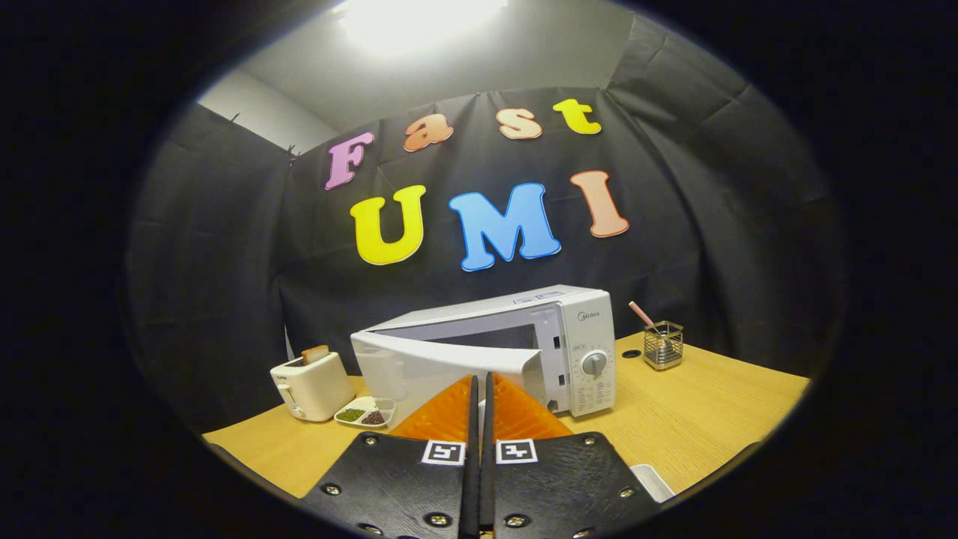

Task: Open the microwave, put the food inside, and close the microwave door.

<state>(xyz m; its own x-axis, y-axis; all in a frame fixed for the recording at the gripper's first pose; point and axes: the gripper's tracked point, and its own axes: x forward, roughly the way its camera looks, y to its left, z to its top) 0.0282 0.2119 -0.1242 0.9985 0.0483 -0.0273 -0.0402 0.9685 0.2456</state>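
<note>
You have one boxy white microwave on the wooden surface, its door swung partly open just ahead of your gripper, whose fingers are pressed together on nothing. Left of the microwave stands one rounded toaster holding one slice, beside a two-compartment dish of beans. Right of it, one wire-mesh holder contains a stick.
</note>
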